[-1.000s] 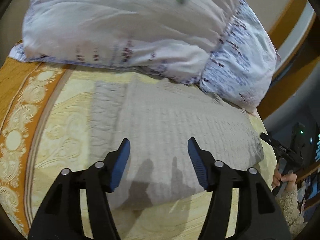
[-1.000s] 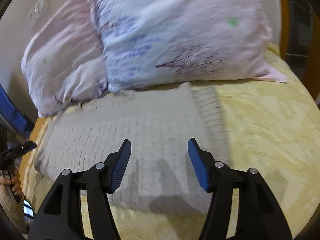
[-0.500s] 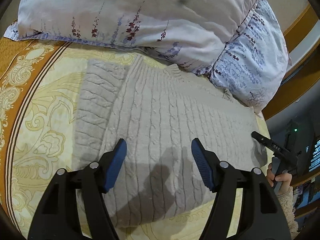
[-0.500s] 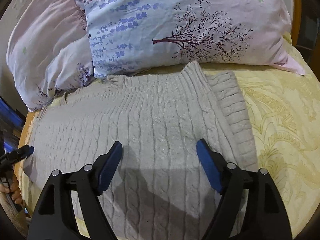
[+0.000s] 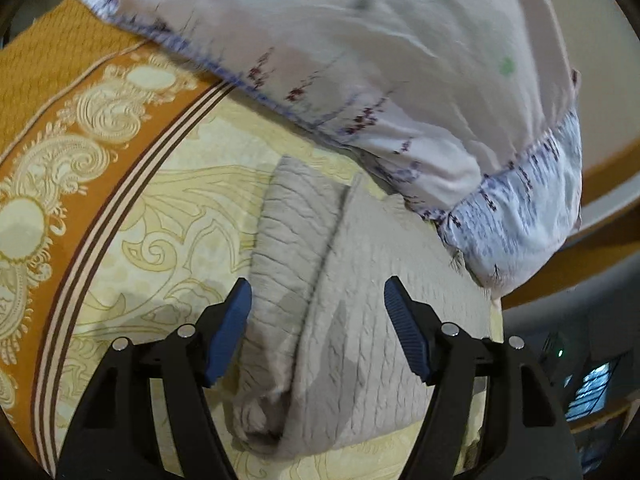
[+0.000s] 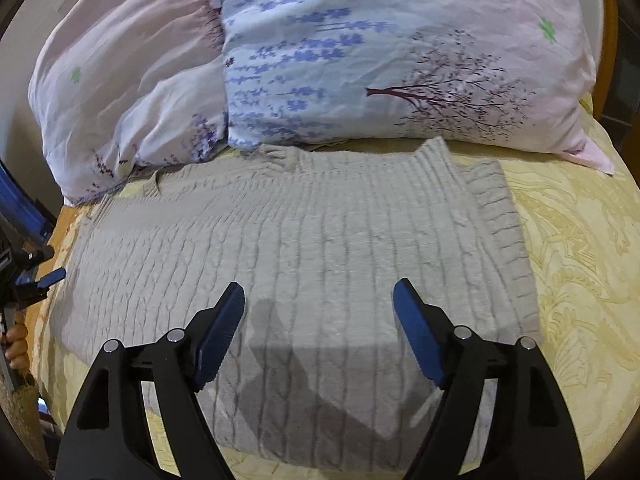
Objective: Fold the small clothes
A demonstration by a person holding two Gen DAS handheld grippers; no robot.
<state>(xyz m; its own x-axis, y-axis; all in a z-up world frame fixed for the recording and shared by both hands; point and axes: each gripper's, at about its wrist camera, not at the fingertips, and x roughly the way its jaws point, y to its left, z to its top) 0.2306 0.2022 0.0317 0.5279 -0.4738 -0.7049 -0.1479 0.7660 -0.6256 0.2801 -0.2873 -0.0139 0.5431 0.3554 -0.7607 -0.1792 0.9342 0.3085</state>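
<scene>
A grey cable-knit sweater (image 6: 320,248) lies flat on the yellow bedspread (image 6: 580,240), its neck toward the pillows. In the left wrist view the sweater (image 5: 368,320) shows its left sleeve (image 5: 288,248) folded alongside the body. My left gripper (image 5: 318,308) is open and empty, hovering over the sleeve and the sweater's left side. My right gripper (image 6: 319,308) is open and empty above the sweater's lower middle. The left gripper also shows at the left edge of the right wrist view (image 6: 24,256).
Two floral pillows (image 6: 360,60) (image 6: 128,92) lie against the sweater's top edge. The bedspread has an orange patterned border (image 5: 60,152) at the left. A wooden bed frame (image 5: 600,216) runs at the right.
My left gripper has swung left toward the sweater's folded sleeve and the bed's orange border. My right gripper has pulled back slightly. Both stay open.
</scene>
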